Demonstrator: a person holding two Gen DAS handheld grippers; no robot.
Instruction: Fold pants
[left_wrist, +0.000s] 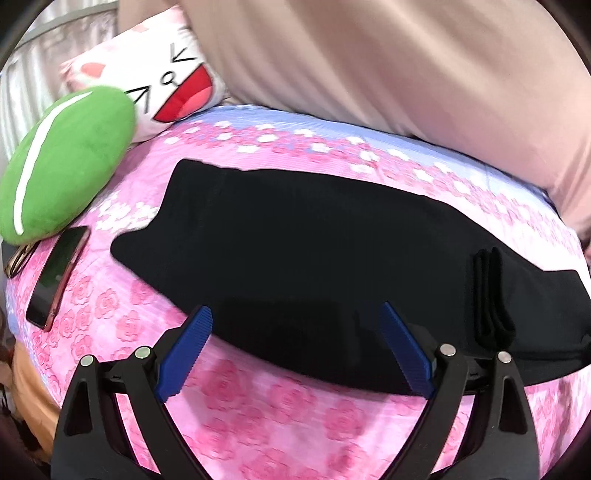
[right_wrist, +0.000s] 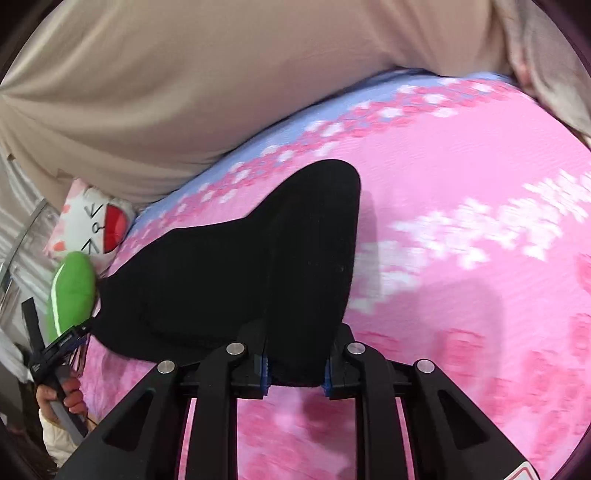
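Observation:
Black pants (left_wrist: 295, 251) lie spread across a pink flowered bedsheet (left_wrist: 258, 413). In the left wrist view my left gripper (left_wrist: 295, 317) is open, its blue fingers (left_wrist: 184, 350) hovering over the pants' near edge, holding nothing. At the right a bunched end of the pants (left_wrist: 493, 295) stands raised. In the right wrist view my right gripper (right_wrist: 295, 373) is shut on that end of the black pants (right_wrist: 229, 280) and lifts a flap (right_wrist: 325, 229) up off the sheet. The fingertips are hidden by the cloth.
A green plush cushion (left_wrist: 62, 162) and a white cartoon-face pillow (left_wrist: 166, 77) lie at the left. A phone (left_wrist: 55, 277) lies on the sheet beside the cushion. A beige blanket (left_wrist: 388, 66) runs along the far side. The person's left hand (right_wrist: 70, 398) shows in the right wrist view.

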